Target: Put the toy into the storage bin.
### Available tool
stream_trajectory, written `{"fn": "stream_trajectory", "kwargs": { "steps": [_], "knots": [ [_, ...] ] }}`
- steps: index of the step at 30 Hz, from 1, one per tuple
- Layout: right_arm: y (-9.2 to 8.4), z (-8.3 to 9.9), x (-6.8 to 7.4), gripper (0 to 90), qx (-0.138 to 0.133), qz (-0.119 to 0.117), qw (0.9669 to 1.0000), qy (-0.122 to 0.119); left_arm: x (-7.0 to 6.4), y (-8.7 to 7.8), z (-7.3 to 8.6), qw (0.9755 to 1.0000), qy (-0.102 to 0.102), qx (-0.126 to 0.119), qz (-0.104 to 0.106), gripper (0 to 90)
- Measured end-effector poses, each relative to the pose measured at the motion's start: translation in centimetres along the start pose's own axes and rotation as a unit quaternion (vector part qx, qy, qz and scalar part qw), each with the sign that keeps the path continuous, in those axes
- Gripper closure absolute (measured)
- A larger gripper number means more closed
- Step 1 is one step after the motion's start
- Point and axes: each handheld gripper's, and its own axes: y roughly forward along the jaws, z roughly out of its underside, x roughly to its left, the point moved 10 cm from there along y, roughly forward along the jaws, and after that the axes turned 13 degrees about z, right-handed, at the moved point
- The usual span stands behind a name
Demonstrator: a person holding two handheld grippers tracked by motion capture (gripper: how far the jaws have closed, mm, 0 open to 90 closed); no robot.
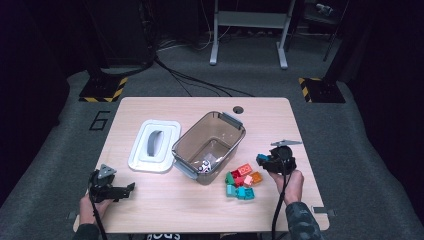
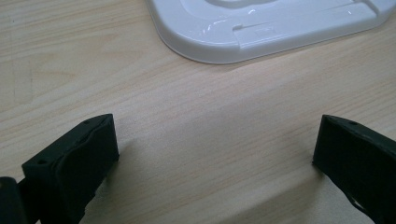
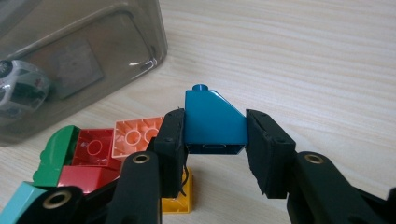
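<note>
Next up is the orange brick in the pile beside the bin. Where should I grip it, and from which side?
Grip the orange brick across its two flat side walls, coming straight down from above. It lies with its open underside up, and the red brick presses against one side, so close on the free pair of walls.

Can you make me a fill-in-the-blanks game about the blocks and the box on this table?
1. The right gripper pinches a ____ block between its fingers.
2. The white lid lies on the table to the ____ of the clear box in the high view.
3. Inside the box sits a little toy ____.
4. The left gripper has its fingers wide ____ over bare wood.

Missing words: blue; left; car; open
</note>
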Motion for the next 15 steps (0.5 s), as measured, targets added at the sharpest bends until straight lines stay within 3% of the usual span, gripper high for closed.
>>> {"fn": "stream_trajectory", "kwargs": {
  "steps": [15],
  "knots": [
    [-2.3, -2.9, -0.2, 59.3, -0.012, 0.011, 0.9998, -0.009, -0.1, 0.3, -0.3, 1.0000, -0.006, -0.006, -0.005, 0.0]
  ]
}}
